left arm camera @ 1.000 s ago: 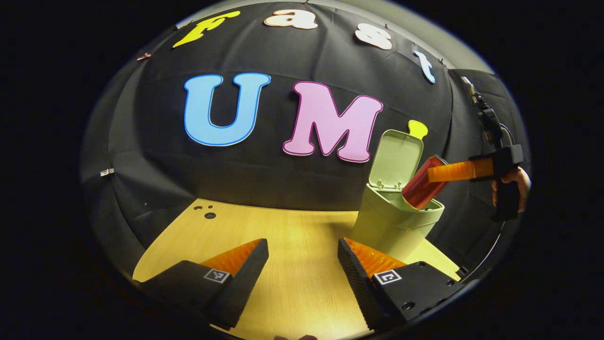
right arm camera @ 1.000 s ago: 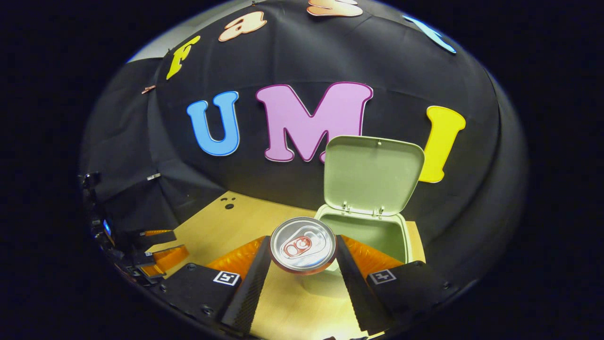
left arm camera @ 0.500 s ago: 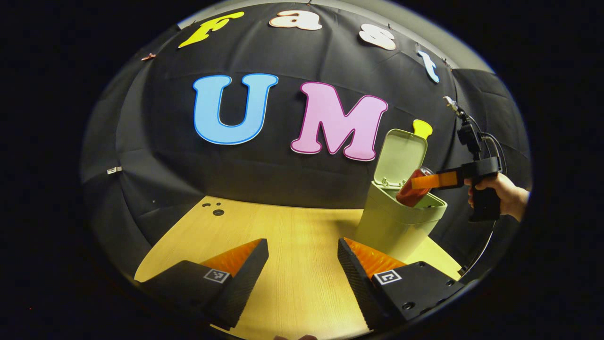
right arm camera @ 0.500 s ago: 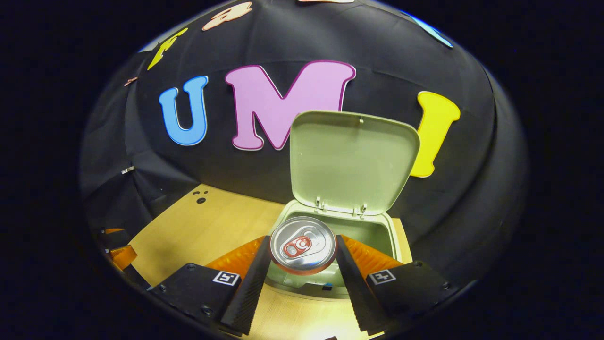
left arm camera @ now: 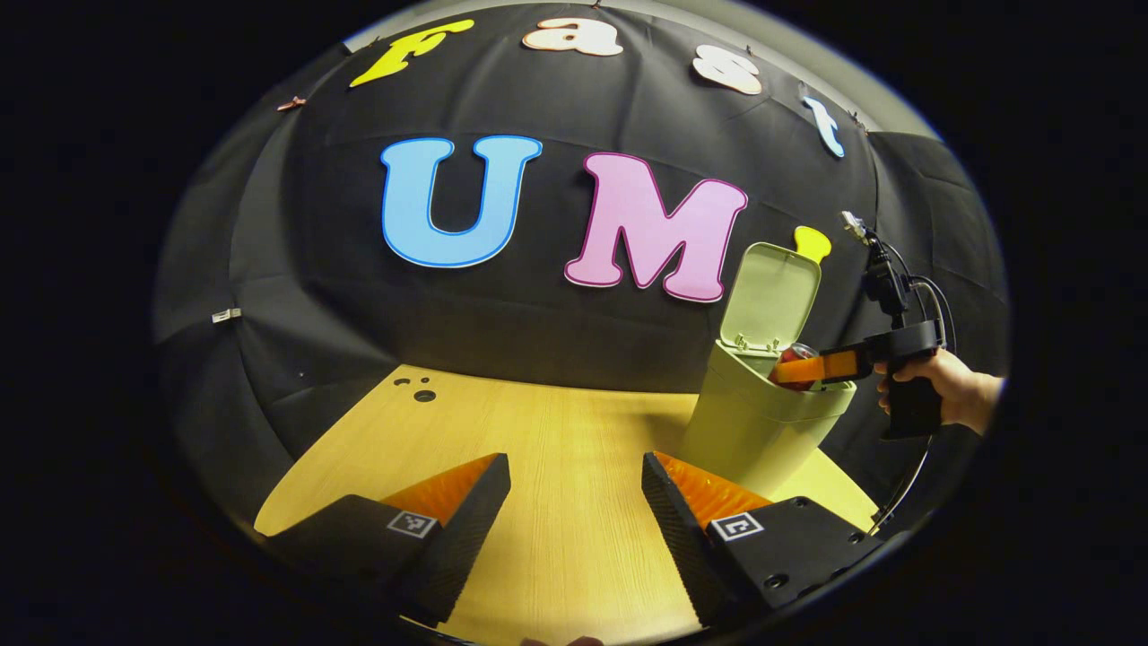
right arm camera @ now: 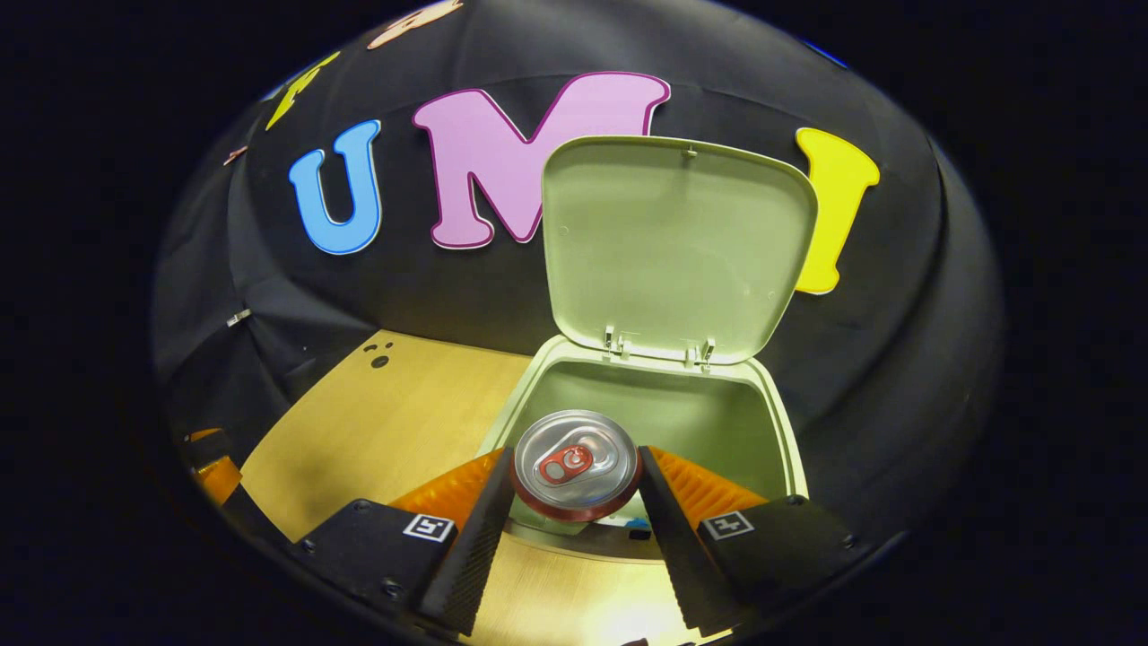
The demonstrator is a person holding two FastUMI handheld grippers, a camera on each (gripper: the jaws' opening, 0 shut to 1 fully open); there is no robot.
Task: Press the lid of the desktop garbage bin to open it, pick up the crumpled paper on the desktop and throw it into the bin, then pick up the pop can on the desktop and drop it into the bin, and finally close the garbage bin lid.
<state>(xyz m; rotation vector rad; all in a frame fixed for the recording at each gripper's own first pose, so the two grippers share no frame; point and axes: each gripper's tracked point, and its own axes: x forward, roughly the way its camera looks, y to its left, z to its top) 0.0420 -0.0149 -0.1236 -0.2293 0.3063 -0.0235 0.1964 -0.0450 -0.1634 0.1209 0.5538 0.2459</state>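
Right gripper view: can [right arm camera: 574,464] is clamped between right gripper [right arm camera: 574,502] fingers, held over the open bin [right arm camera: 778,422], lid [right arm camera: 677,247] upright. Left gripper [left arm camera: 574,502] is spread, unloaded, beside bin.

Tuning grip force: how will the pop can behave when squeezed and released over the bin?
The pop can looks thin-walled metal, so probably light and dentable. Its smooth round side may slip in the right claw. Released over the open bin, it should drop in.

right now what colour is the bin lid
Pale green, like the bin body; the raised lid shows best in the right gripper view.
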